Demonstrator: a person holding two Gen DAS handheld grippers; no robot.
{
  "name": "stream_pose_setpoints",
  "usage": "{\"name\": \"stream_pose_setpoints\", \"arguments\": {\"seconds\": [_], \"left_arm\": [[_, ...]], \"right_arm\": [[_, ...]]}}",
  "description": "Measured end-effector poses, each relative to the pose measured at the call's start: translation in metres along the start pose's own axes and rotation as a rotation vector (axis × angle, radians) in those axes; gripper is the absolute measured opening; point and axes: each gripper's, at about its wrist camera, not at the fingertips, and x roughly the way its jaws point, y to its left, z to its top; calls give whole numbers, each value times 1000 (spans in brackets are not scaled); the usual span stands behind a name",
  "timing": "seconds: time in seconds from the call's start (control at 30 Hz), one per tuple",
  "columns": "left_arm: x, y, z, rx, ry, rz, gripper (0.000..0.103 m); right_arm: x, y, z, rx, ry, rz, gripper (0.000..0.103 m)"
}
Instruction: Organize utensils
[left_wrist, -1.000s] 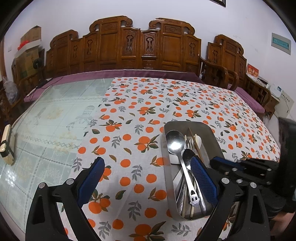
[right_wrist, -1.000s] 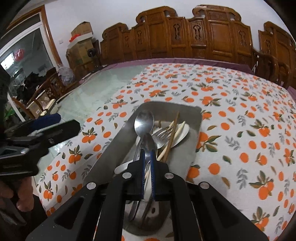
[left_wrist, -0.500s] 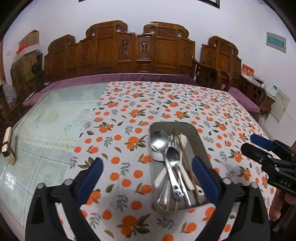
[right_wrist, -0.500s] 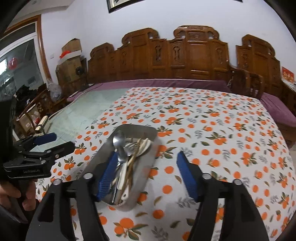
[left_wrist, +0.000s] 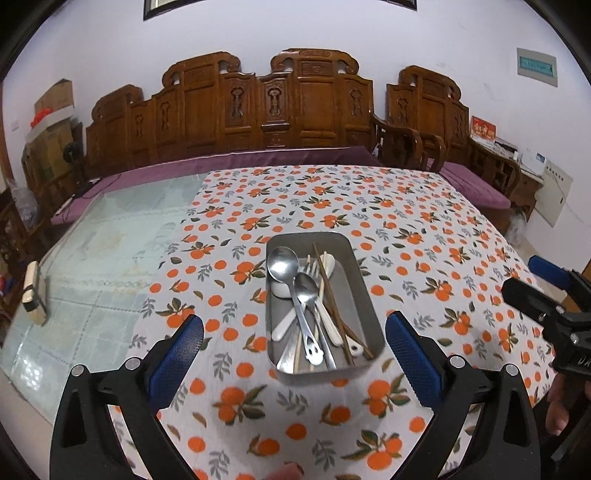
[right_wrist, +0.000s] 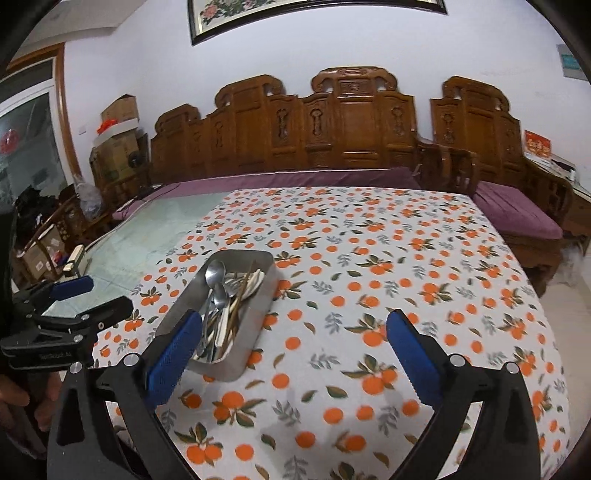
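Note:
A metal tray sits on the orange-patterned tablecloth and holds metal spoons, a fork, white spoons and brown chopsticks. My left gripper is open and empty, held back above the near end of the tray. My right gripper is open and empty, to the right of the tray. The right gripper also shows at the right edge of the left wrist view, and the left gripper at the left edge of the right wrist view.
The tablecloth covers the right part of a glass-topped table. A small wooden block lies at the table's left edge. A carved wooden bench with purple cushions stands behind the table.
My right gripper opened, letting go of a spoon in the tray, and pulled back and to the right. My left gripper pulled back too; the tray now looks farther away.

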Motion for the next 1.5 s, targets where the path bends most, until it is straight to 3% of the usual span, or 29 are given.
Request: {"name": "stream_pose_setpoints", "arguments": {"seconds": [0.2, 0.43, 0.63, 1.5], "left_arm": [[-31, -13, -1, -1, -28, -27, 95], [-98, -28, 21, -10, -175, -46, 95], [-132, -40, 29, 1, -239, -52, 95], [-150, -40, 26, -19, -265, -37, 95]], "right_arm": [[-43, -7, 0, 5, -60, -35, 100], [-115, -2, 17, -3, -215, -68, 100], [-146, 1, 23, -10, -270, -72, 100], [-164, 4, 20, -2, -295, -83, 100]]}}
